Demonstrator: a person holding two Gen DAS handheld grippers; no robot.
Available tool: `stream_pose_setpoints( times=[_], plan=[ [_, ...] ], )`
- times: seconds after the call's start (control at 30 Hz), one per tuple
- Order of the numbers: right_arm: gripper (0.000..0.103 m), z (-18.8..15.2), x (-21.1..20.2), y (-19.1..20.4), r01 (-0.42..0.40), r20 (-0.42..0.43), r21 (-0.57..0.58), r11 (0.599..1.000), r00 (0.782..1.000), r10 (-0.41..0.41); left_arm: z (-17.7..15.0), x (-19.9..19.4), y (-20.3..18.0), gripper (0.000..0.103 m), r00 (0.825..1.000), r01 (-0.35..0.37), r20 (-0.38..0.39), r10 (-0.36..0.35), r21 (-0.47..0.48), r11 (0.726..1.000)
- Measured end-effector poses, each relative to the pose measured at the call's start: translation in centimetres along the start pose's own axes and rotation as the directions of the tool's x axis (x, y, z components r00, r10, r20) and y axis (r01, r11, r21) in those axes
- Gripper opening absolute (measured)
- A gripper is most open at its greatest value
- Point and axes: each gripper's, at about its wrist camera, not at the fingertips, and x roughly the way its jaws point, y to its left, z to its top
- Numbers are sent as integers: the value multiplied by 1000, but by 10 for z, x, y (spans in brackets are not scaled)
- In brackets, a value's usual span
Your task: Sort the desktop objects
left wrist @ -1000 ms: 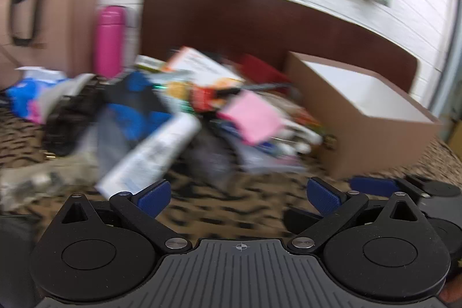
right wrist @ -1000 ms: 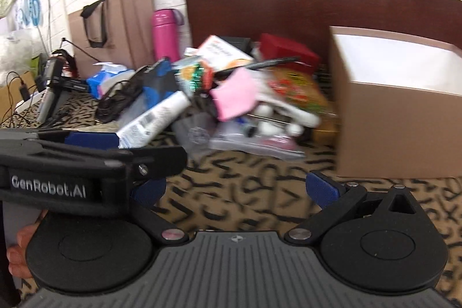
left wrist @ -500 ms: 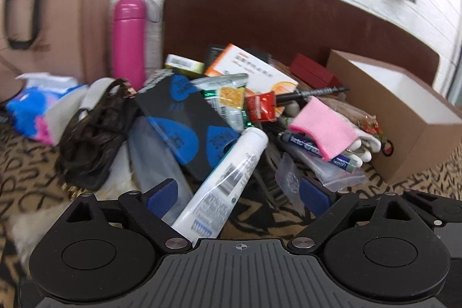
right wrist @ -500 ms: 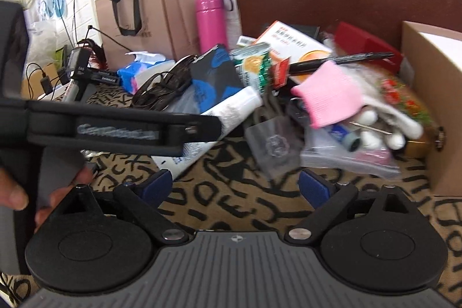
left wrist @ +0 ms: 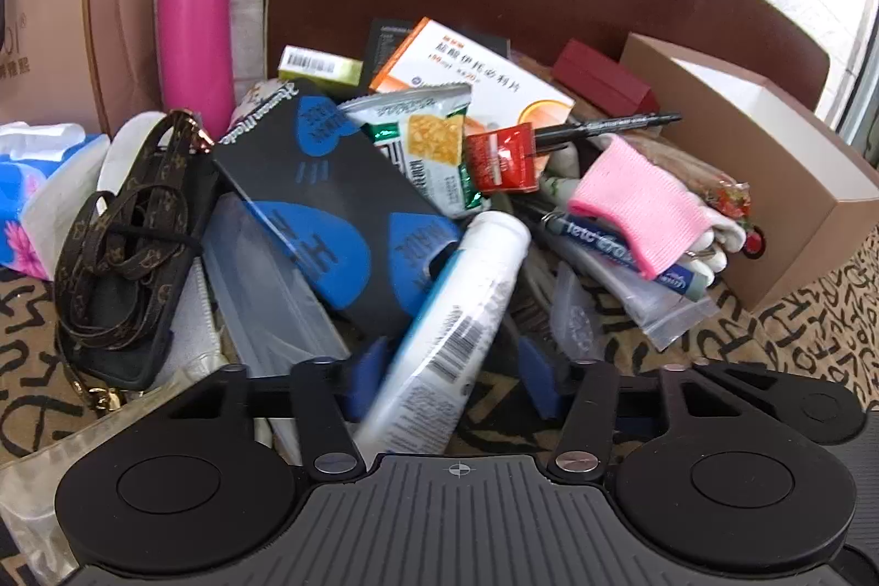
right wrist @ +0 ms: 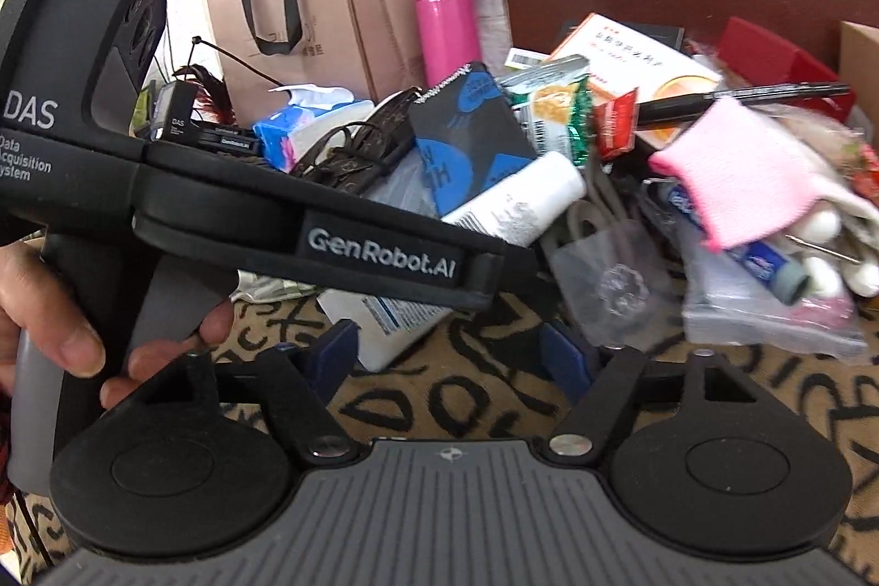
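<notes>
Sorting has barely begun: the left gripper, fingers parted, straddles a white tube at lower centre without clamping it, the right gripper waits spread and empty, the pile unsorted beside the box at right.

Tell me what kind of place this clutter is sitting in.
Probably a home or small office desk against a white wall. A heap of everyday items, like a medicine box, a marker pen and a pink flask, lies on a patterned cloth beside a paper shopping bag.
</notes>
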Motion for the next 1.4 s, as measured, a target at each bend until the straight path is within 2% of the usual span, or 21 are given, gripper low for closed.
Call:
stream_pose_setpoints(
  times=[0.03, 0.07, 0.17, 0.23, 0.4, 0.47, 0.5, 0.53, 0.6, 0.7, 0.77, 0.83, 0.87, 0.9, 0.93, 1.07, 1.13, 1.2, 1.23, 1.33, 1.4],
  plan=[
    [76, 1, 3, 0, -26, 2, 5, 1000, 1000, 26, 1, 0, 2, 45, 1000, -8, -11, 8, -2, 1000],
    [76, 2, 5, 0, -50, 6, 9, 999, 999, 50, 2, 0, 5, 41, 1000, -3, -19, 2, -11, 1000],
    [76, 4, 8, 2, -103, 17, 9, 995, 995, 103, 2, -5, 10, 38, 999, 16, -31, -18, -41, 999],
    [80, 2, 9, 2, -102, 23, 2, 995, 994, 102, 1, -7, 9, 40, 1000, 11, -27, -11, -30, 999],
    [81, 5, 18, 0, -101, 8, 8, 995, 995, 101, 7, -1, 11, 42, 998, 17, -52, -17, -7, 1000],
    [81, 5, 20, 0, -82, 5, 5, 997, 997, 82, 11, 2, 10, 52, 998, 16, -65, -15, 12, 1000],
    [81, 5, 21, -1, -86, 0, 8, 996, 996, 86, 13, 2, 8, 53, 998, 9, -68, -7, 30, 1000],
    [83, 7, 25, -1, -87, -6, 16, 996, 996, 87, 15, 4, 5, 49, 997, -10, -72, 15, 62, 998],
    [83, 9, 32, -4, -100, -12, 31, 995, 995, 100, 18, 6, 2, 52, 996, -27, -77, 36, 125, 992],
    [82, 10, 34, -6, -123, -4, 42, 992, 992, 123, 22, 7, 8, 51, 995, -23, -91, 31, 92, 995],
    [80, 10, 38, -8, -148, -22, 51, 988, 989, 149, 22, 10, 7, 62, 995, -18, -98, 28, 100, 995],
    [78, 10, 42, -10, -162, -31, 39, 986, 986, 163, 21, 13, 4, 59, 993, -19, -113, 32, 113, 993],
    [76, 11, 42, -9, -164, -35, 31, 986, 986, 165, 21, 14, 3, 57, 994, -15, -109, 27, 110, 994],
    [70, 12, 41, -7, -166, -34, 18, 986, 985, 167, 22, 13, 4, 54, 994, 5, -112, 5, 85, 996],
    [68, 12, 40, -6, -157, -39, 8, 988, 987, 157, 22, 14, 4, 58, 993, 9, -114, -2, 57, 998],
    [58, 7, 31, -10, -169, -55, 30, 985, 984, 170, 14, 9, -6, 50, 993, -19, -117, 25, 51, 999],
    [37, 4, 18, -12, -157, -59, 35, 987, 985, 159, 10, -3, -22, 50, 994, -24, -100, 31, 69, 997],
    [23, 0, 0, -19, -154, -63, 47, 987, 986, 157, 4, -15, -42, 50, 995, -10, -94, 18, 88, 996],
    [15, -1, -7, -22, -151, -76, 54, 987, 985, 155, 0, -18, -50, 43, 994, 23, -107, -15, 75, 997],
    [6, -13, -30, -34, -152, -113, 56, 987, 981, 158, -15, -20, -75, 44, 993, 38, -113, -32, 52, 998],
    [6, -22, -46, -41, -145, -113, 52, 988, 982, 150, -23, -19, -90, 44, 991, 66, -116, -60, 54, 996]
  ],
)
